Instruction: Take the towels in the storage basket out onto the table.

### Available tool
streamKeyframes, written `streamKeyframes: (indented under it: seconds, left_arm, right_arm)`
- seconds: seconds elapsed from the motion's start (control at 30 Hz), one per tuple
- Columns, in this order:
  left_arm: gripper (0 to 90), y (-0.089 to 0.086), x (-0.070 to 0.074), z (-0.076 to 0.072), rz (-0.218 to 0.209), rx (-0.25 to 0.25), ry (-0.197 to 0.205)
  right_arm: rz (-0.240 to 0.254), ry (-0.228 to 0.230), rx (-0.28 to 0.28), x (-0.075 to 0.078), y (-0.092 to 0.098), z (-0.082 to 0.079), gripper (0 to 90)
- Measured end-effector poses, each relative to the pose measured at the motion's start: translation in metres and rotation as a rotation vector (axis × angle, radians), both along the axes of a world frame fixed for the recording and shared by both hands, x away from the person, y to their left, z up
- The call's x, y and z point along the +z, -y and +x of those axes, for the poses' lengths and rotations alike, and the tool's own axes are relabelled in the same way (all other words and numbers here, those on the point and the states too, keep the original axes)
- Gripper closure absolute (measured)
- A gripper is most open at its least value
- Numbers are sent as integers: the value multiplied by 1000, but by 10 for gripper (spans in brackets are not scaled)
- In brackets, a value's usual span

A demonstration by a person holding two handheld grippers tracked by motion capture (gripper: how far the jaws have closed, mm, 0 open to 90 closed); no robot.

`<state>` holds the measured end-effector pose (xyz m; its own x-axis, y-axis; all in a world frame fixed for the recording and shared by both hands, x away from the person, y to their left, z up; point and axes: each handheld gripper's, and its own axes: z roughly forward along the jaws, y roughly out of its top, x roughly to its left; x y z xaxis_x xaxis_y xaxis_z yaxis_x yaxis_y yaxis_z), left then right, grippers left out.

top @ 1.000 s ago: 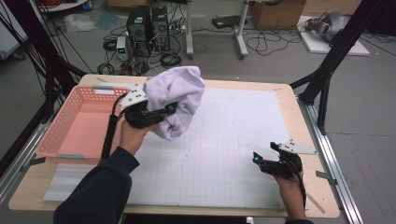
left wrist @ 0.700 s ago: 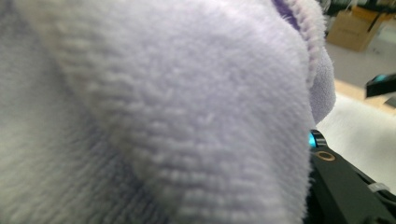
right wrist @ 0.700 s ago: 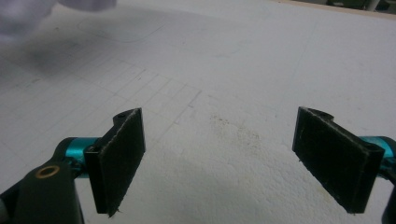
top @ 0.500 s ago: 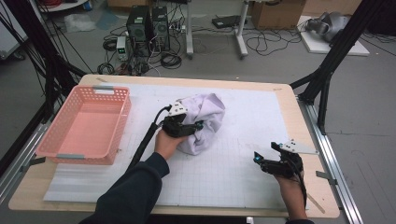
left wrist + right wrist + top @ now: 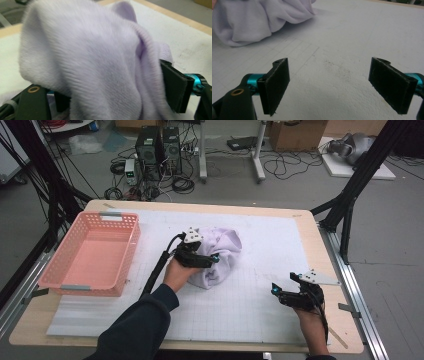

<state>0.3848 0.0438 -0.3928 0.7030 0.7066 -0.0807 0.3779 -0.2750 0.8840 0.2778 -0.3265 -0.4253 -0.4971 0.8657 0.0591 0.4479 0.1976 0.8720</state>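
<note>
Workshop floor behind the table is cluttered: PC towers (image 5: 159,147), loose cables (image 5: 280,167), black frame legs (image 5: 350,205) at the right edge. High view: white gridded mat (image 5: 260,245) covers the wooden table (image 5: 320,235); pink basket (image 5: 92,255) sits on the mat's left part, nothing visible inside. Lavender cloth (image 5: 222,252) lies bunched on the mat near centre, well apart from the basket. Left gripper (image 5: 200,257) sits on the cloth's near-left side, its body and the hand covering part of the fabric, so the jaw tips are hard to read from here. Right gripper (image 5: 287,292) rests on bare mat at lower right, well apart from the cloth; its grey plate hides part of the body.

Left gripper view: cloth (image 5: 95,62) fills most of the frame, blurred, draped between and over the jaws. Right-hand pad is visible just beside the fabric; the left-hand pad is mostly buried under it. Jaws have just been opening and now stand wide, cloth loose between them, no pinch visible. Mat and table edge show at top right.

Right gripper view: right gripper (image 5: 329,85) jaws spread wide with bare mat between them, gripping nothing. Cloth (image 5: 257,20) is cut off at top left. Dark smudge (image 5: 337,68) on the mat ahead of the jaws.
</note>
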Motion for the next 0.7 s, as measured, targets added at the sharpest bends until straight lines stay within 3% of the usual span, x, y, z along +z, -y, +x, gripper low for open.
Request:
streamKeyframes:
  seconds: [0.07,0.13,0.2,0.37,0.7]
  left_arm:
    - [237,-8,9,-5,-8,-12,7]
    - [237,-16,15,-12,-45,-10,35]
    - [237,-25,17,-21,-82,6,69]
    - [237,-52,17,-37,-130,42,96]
    - [238,-90,3,-63,-89,66,118]
  right_arm:
    - [-1,2,-1,0,0,0,158]
    - [-6,3,2,0,-1,0,158]
    - [-8,2,3,0,-1,0,158]
    - [-10,1,6,-1,-2,1,158]
    - [-10,-6,0,-1,-3,2,158]
